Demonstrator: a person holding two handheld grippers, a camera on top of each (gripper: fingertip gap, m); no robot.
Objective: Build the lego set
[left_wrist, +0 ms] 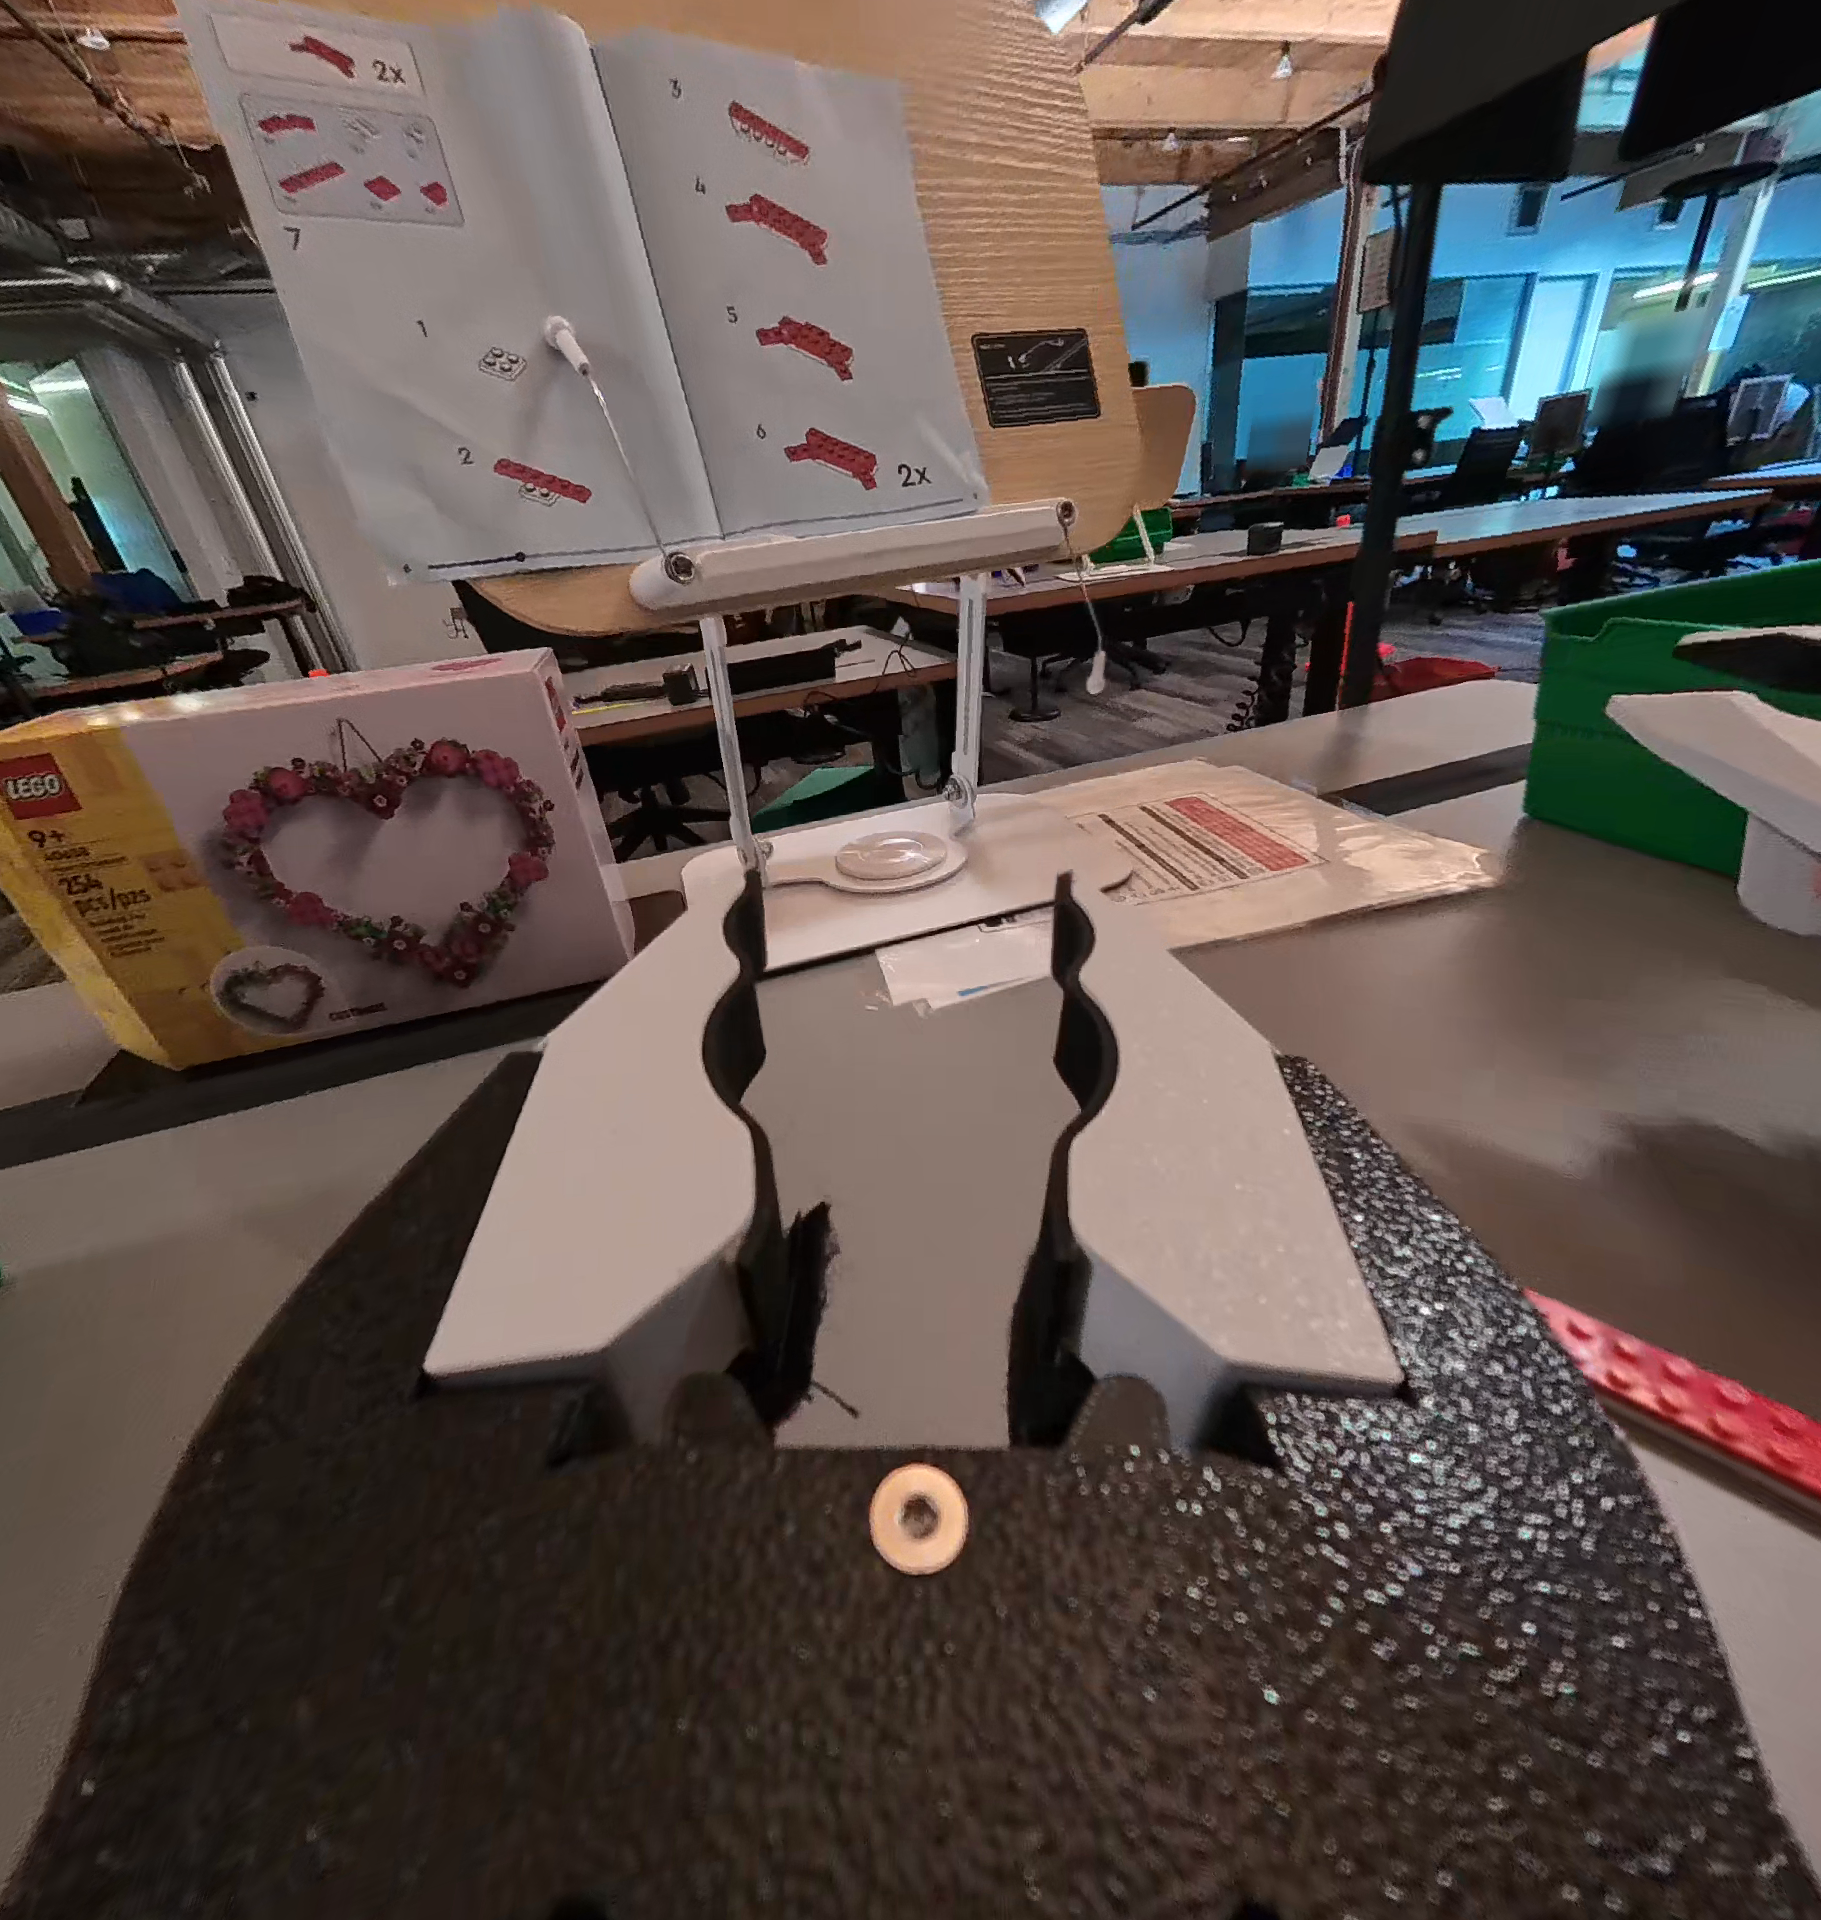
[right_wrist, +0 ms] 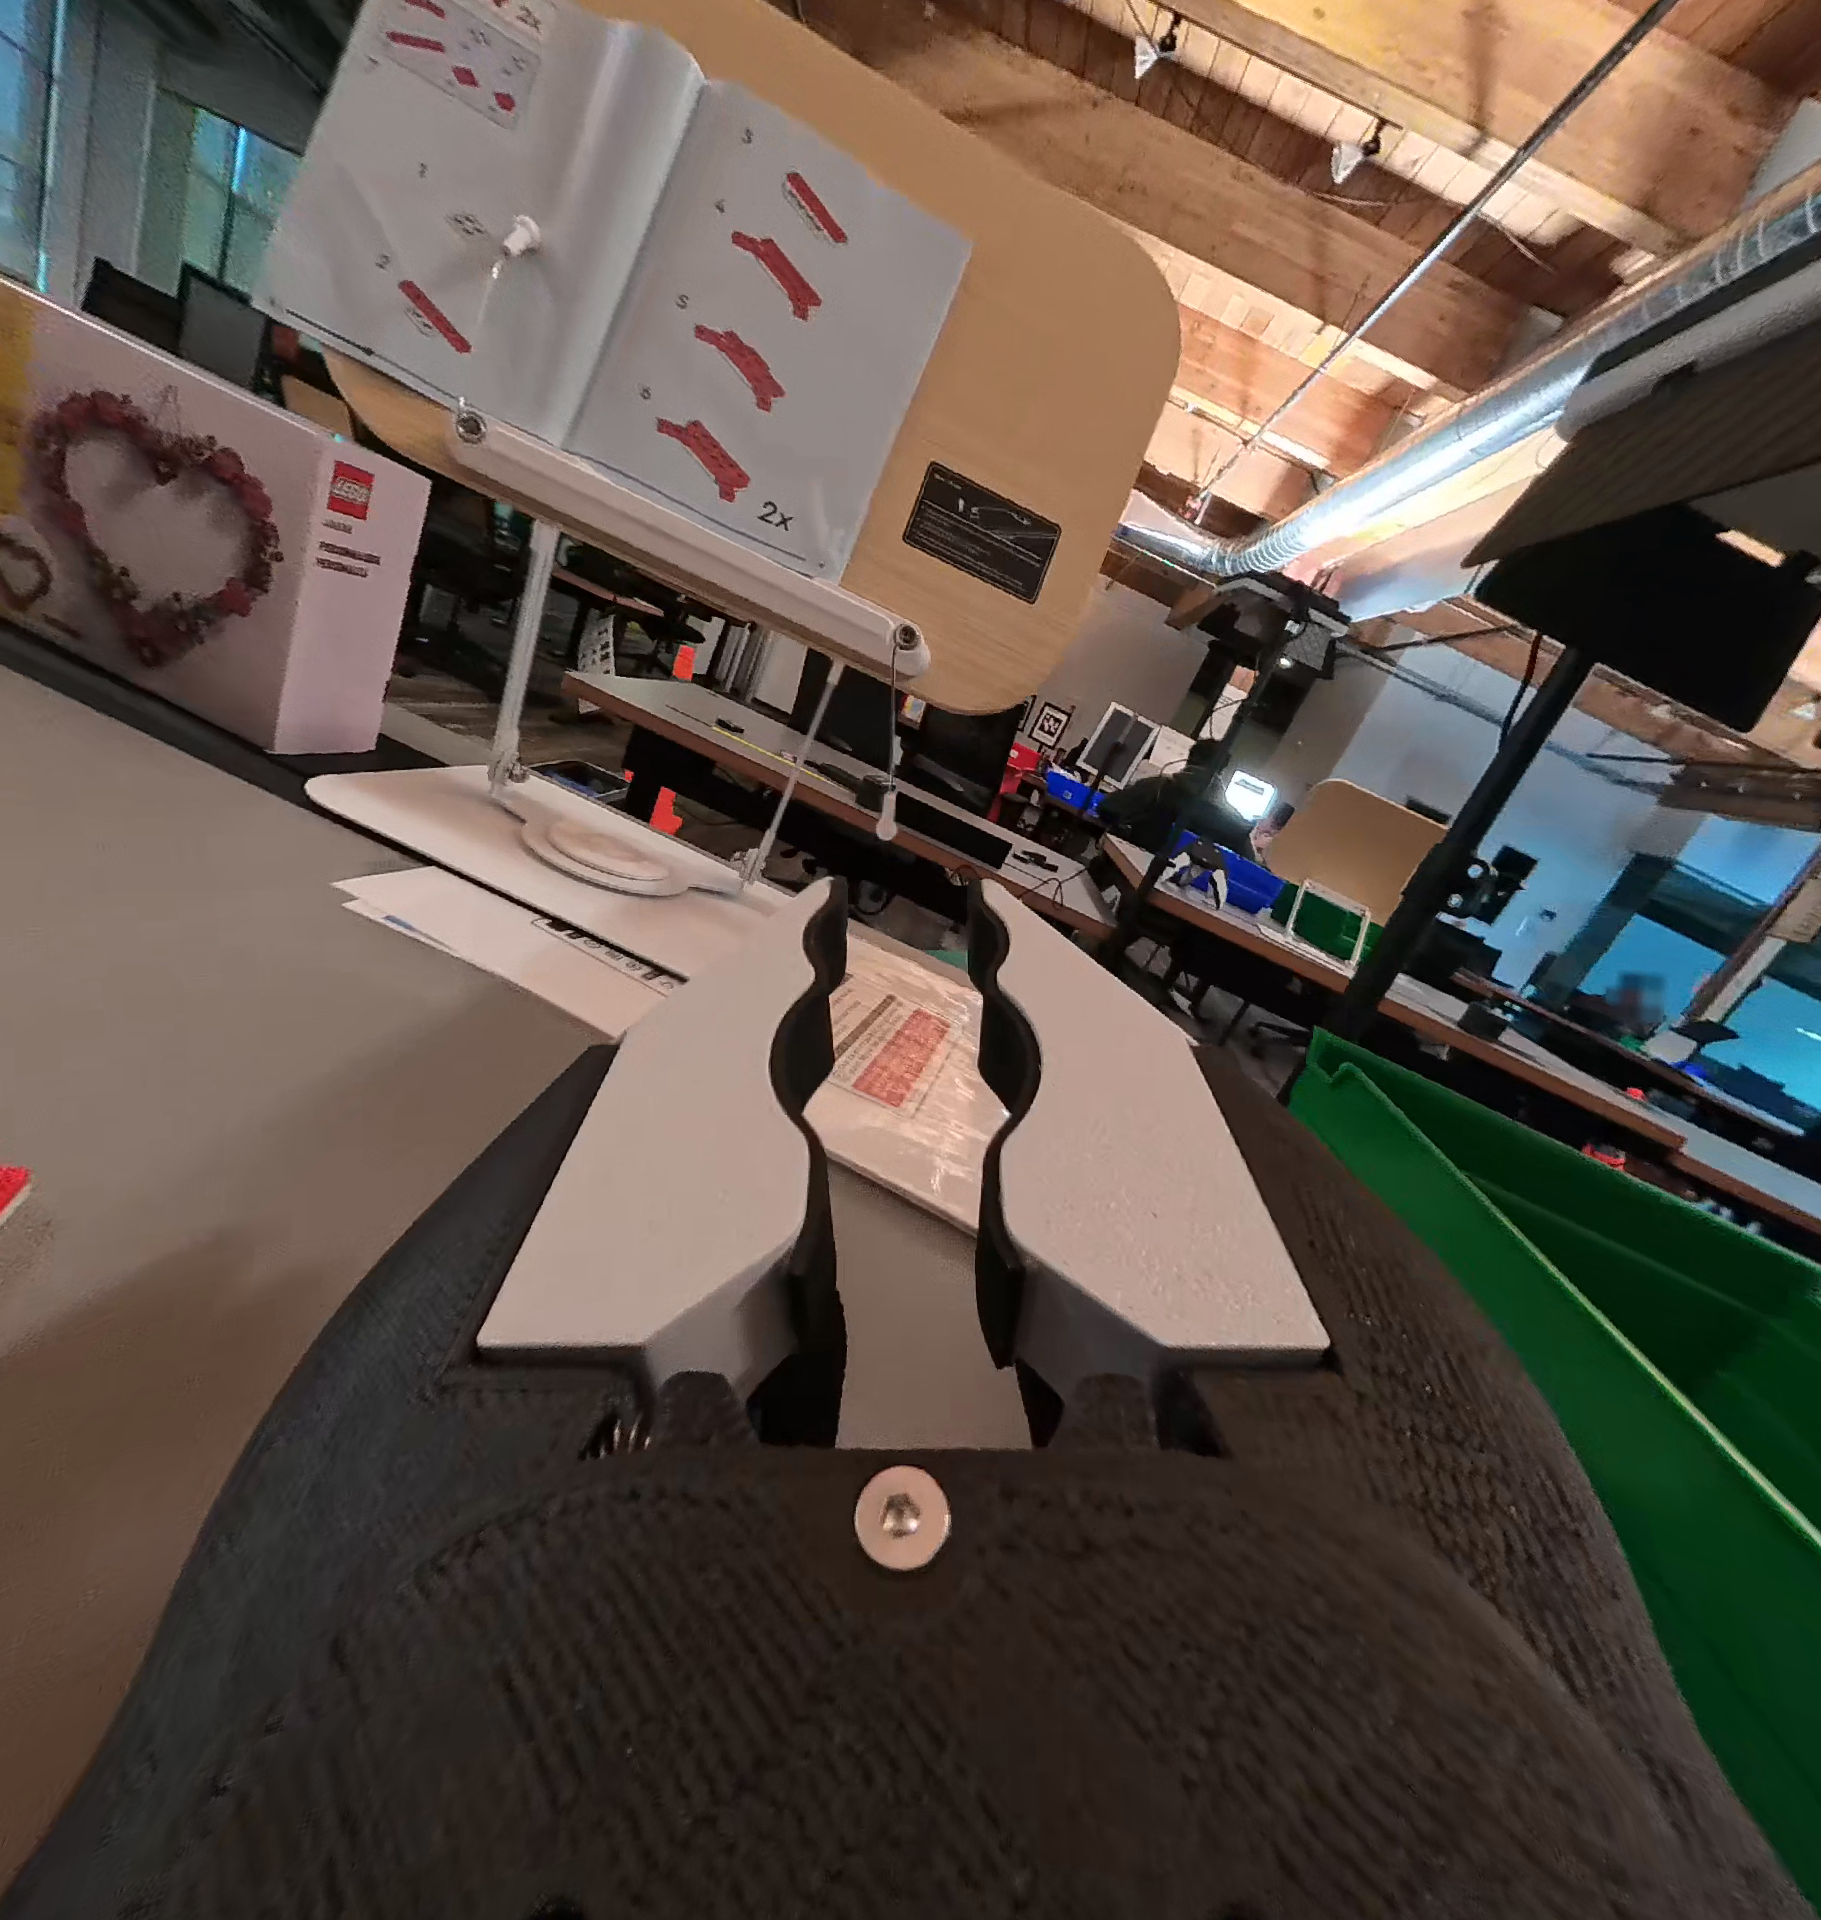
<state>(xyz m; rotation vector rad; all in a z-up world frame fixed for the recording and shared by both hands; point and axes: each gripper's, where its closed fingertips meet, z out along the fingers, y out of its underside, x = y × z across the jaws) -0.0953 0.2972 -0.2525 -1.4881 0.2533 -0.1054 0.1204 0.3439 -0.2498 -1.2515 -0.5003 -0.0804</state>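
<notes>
Left gripper (left_wrist: 906, 904): jaws held wide apart, nothing gripped, above the grey table (left_wrist: 1457, 1039).
Right gripper (right_wrist: 906, 904): jaws parted by a narrower gap, nothing between them; tilted, beside the green bin (right_wrist: 1612, 1351).
Red lego plate (left_wrist: 1716, 1413): lying flat on the table, right of the left gripper.
Instruction booklet (left_wrist: 594, 301): propped open on a white stand (left_wrist: 854, 561).
Lego box (left_wrist: 293, 852): stood on the table, left of the stand.
Bagged sheet (left_wrist: 1249, 842): laid flat beside the stand's base.

My left camera sits low over the grey table (left_wrist: 1405, 1039), facing level toward the open light-blue instruction booklet (left_wrist: 594, 312) on its white stand. My right camera sits lower, rolled and tilted upward, right of it. Both share booklet (right_wrist: 615, 281) and white heart-picture box (left_wrist: 345, 831).
</notes>
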